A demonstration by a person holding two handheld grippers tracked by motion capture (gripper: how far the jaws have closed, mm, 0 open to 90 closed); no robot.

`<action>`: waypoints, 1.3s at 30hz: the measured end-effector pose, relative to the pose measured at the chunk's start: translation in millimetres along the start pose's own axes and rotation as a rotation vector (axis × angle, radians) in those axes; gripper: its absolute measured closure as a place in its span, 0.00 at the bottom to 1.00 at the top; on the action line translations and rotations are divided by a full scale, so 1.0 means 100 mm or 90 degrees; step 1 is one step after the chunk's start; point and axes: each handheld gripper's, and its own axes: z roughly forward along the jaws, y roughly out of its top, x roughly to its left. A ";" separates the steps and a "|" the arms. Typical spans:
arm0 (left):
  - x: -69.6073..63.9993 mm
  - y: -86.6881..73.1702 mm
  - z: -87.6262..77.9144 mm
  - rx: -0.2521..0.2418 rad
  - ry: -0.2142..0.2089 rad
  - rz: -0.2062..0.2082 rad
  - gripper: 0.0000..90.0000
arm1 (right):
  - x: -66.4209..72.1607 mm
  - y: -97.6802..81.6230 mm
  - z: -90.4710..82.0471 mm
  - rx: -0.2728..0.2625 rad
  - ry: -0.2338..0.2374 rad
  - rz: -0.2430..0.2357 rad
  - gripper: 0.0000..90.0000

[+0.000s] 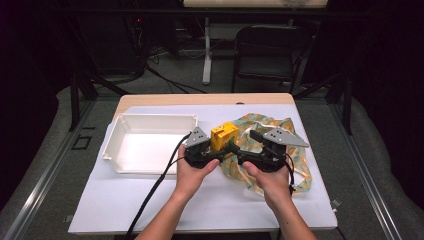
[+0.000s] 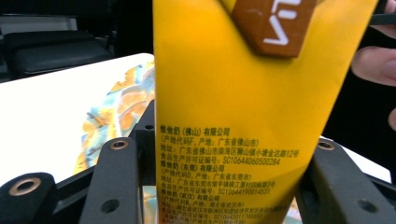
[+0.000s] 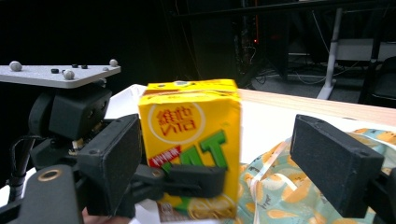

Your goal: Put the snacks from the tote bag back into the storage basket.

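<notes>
A yellow drink carton (image 1: 223,135) stands upright between the white tray and the patterned bag. My left gripper (image 1: 223,148) reaches in from the left and is shut on the carton's lower part. In the left gripper view the carton (image 2: 233,116) spans the gap, with both jaws of my left gripper (image 2: 226,186) against its sides. My right gripper (image 1: 244,144) is just right of the carton and open. In the right gripper view the carton (image 3: 191,140) is close to the left jaw of my right gripper (image 3: 224,163), and the right jaw stands well clear.
A white rectangular tray (image 1: 150,119) sits on the white sheet left of the hands. A crumpled patterned bag (image 1: 272,123) lies at the right, under and behind the right gripper. A black chair (image 1: 270,50) and table legs stand beyond the far edge.
</notes>
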 end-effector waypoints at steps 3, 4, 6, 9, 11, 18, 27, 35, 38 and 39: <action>0.04 -0.01 -0.04 0.004 0.008 0.001 0.57 | -0.03 -0.03 -0.04 -0.002 -0.014 -0.004 0.18; 0.05 -0.01 -0.06 0.002 0.013 0.001 0.57 | -0.03 -0.03 -0.04 -0.002 -0.014 -0.004 0.18; 0.08 -0.02 -0.09 0.000 0.016 -0.001 0.57 | -0.06 -0.05 -0.05 -0.001 -0.025 -0.003 0.18; 0.11 -0.02 -0.13 -0.001 0.022 -0.003 0.57 | -0.13 -0.11 -0.07 0.005 -0.042 -0.002 0.18; 0.13 -0.01 -0.16 0.000 0.024 -0.001 0.57 | -0.20 -0.18 -0.09 0.015 -0.060 -0.007 0.19; 0.21 -0.02 -0.24 0.001 0.037 -0.004 0.57 | -0.33 -0.35 -0.15 0.036 -0.088 -0.011 0.19; 0.30 -0.05 -0.36 -0.006 0.051 -0.012 0.57 | -0.45 -0.54 -0.31 0.043 -0.111 -0.032 0.18; 0.45 -0.06 -0.49 -0.019 0.066 -0.023 0.57 | -0.54 -0.67 -0.39 0.056 -0.114 -0.020 0.16; 0.50 -0.08 -0.51 -0.020 0.074 -0.027 0.57 | -0.55 -0.68 -0.41 0.056 -0.114 -0.022 0.16; 0.52 -0.09 -0.52 -0.021 0.078 -0.027 0.57 | -0.55 -0.68 -0.41 0.057 -0.116 -0.023 0.16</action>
